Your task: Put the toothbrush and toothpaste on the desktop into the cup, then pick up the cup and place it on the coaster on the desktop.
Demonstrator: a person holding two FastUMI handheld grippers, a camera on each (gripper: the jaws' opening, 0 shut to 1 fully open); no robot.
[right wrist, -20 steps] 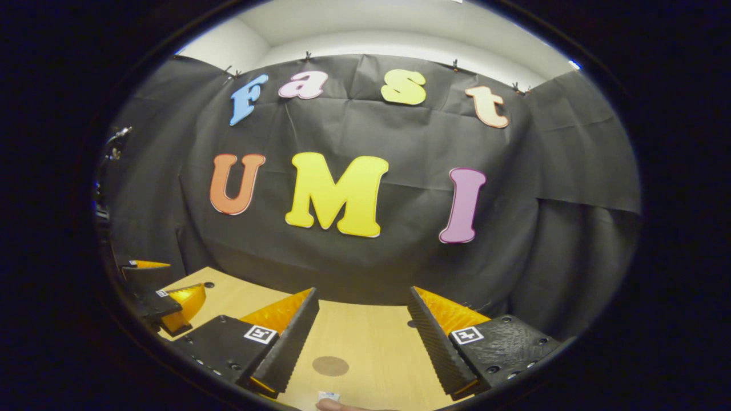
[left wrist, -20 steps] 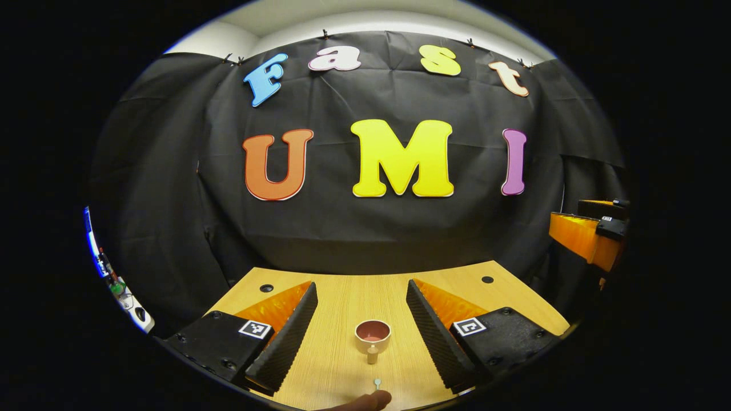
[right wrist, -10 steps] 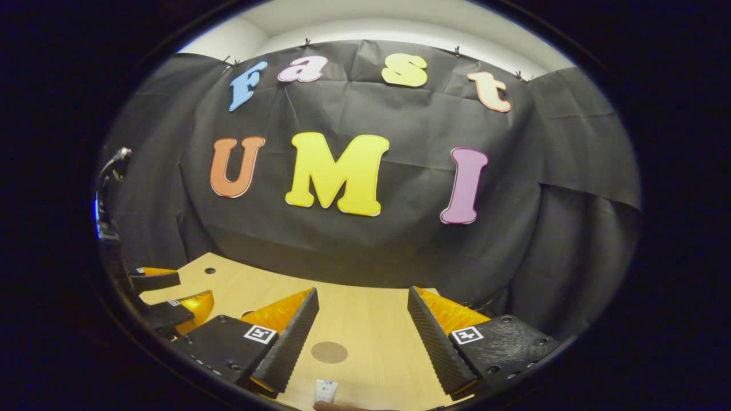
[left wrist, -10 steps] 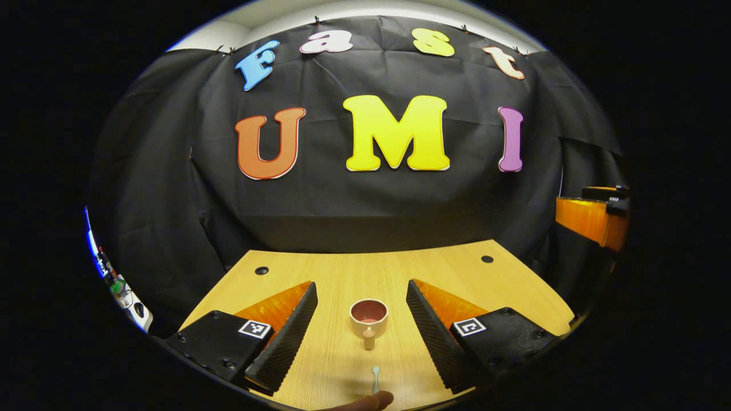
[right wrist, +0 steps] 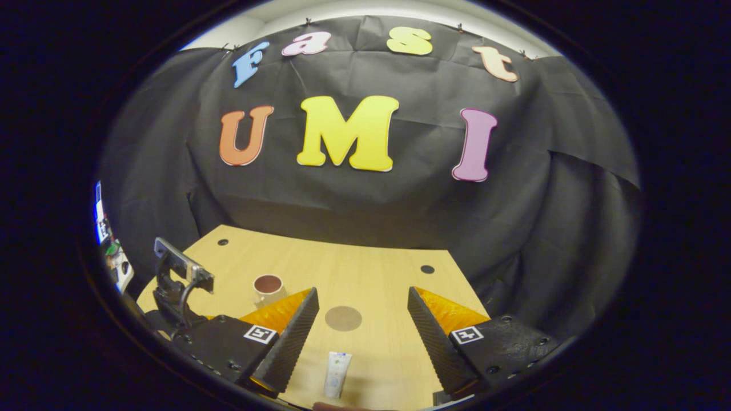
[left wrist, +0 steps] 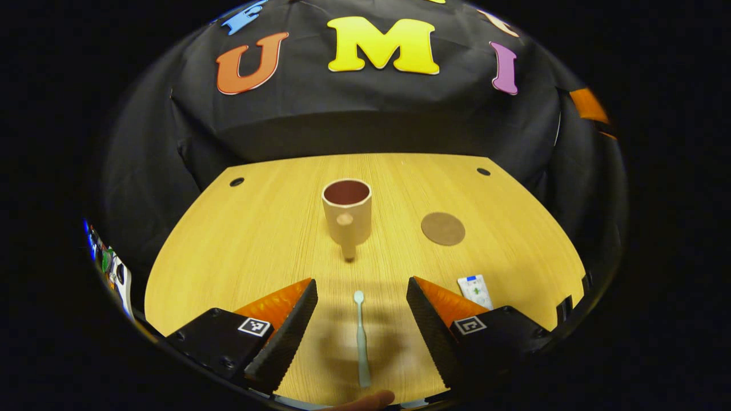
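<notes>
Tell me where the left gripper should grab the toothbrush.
Grip the thin handle mid-length, coming straight down. The toothbrush lies flat on the table, lengthwise between the open fingers of the left gripper, head toward the cup, so closing would likely pinch it across its width.

Left gripper (left wrist: 360, 308) fingers spread wide, empty. Right gripper (right wrist: 360, 319) fingers likewise spread wide, empty.

Wood-grain desktop (left wrist: 257, 240) (matt), smooth glazed cup (left wrist: 346, 208), matt cloth wall (right wrist: 371, 217).
</notes>
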